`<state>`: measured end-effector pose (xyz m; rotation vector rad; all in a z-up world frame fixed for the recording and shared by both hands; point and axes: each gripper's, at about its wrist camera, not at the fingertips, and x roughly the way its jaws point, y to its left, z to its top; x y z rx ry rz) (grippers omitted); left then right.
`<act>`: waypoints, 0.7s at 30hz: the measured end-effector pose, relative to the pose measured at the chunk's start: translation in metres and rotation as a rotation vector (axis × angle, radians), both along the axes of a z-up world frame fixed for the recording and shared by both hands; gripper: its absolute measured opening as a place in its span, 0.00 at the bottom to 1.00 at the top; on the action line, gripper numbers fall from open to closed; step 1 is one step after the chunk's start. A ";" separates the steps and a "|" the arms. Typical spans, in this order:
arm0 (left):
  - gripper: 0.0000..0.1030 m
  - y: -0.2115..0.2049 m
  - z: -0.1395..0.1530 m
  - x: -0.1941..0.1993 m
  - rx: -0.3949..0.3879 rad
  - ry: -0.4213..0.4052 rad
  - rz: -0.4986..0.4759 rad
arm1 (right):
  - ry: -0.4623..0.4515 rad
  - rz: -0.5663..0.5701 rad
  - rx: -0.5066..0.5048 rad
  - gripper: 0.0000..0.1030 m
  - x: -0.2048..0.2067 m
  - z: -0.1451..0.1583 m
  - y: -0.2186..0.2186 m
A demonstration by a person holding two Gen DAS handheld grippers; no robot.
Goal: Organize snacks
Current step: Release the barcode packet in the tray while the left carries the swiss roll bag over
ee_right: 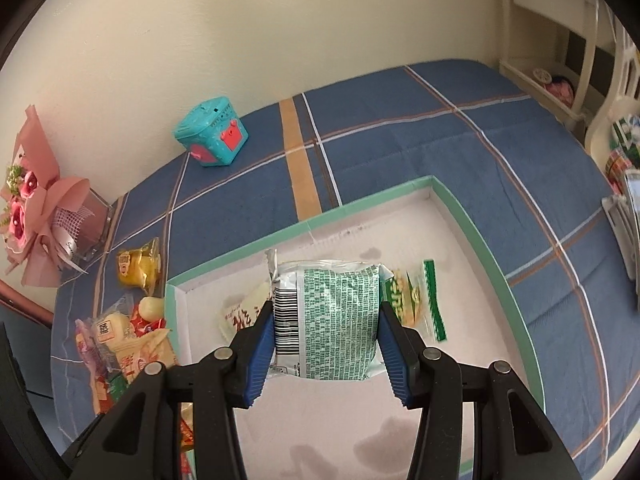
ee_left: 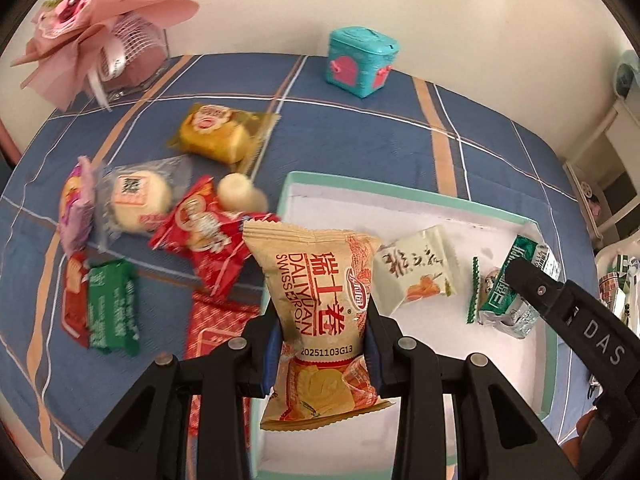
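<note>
My left gripper [ee_left: 325, 332] is shut on a tan Swiss-roll packet [ee_left: 316, 300], held upright over the left edge of the shallow green-rimmed box [ee_left: 360, 188]. In the right wrist view my right gripper [ee_right: 326, 344] is shut on a silver-and-green packet [ee_right: 332, 320] above the box's white floor [ee_right: 460, 264]. That same packet [ee_left: 520, 292] and the right gripper's black finger [ee_left: 536, 280] show at the right of the left wrist view. Inside the box lie a pale green packet [ee_left: 416, 268] and a green-edged packet [ee_right: 420, 300]. Several loose snacks [ee_left: 200, 232] lie on the blue cloth to the box's left.
A blue plaid cloth [ee_left: 360, 136] covers the surface. A teal toy box [ee_left: 360, 62] stands at the back by the wall, and a pink paper bouquet [ee_left: 88, 28] sits at the far left. White furniture [ee_right: 560, 60] stands to the right.
</note>
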<state>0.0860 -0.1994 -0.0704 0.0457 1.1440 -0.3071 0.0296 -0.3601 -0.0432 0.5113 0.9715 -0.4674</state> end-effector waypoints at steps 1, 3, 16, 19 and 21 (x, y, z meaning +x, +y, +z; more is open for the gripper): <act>0.36 -0.002 -0.002 0.001 -0.001 0.000 -0.004 | -0.002 0.001 -0.010 0.50 0.001 0.000 0.000; 0.36 -0.005 -0.007 0.004 -0.004 0.005 -0.005 | -0.004 0.008 -0.032 0.50 0.003 -0.001 0.001; 0.36 -0.016 -0.020 0.021 -0.018 0.001 0.022 | 0.003 0.030 -0.063 0.50 0.014 -0.014 0.008; 0.37 -0.017 -0.020 0.022 -0.008 -0.004 0.022 | 0.010 0.028 -0.052 0.50 0.014 -0.018 0.007; 0.44 -0.017 -0.019 0.023 -0.005 -0.008 0.022 | 0.013 0.029 -0.049 0.51 0.014 -0.019 0.007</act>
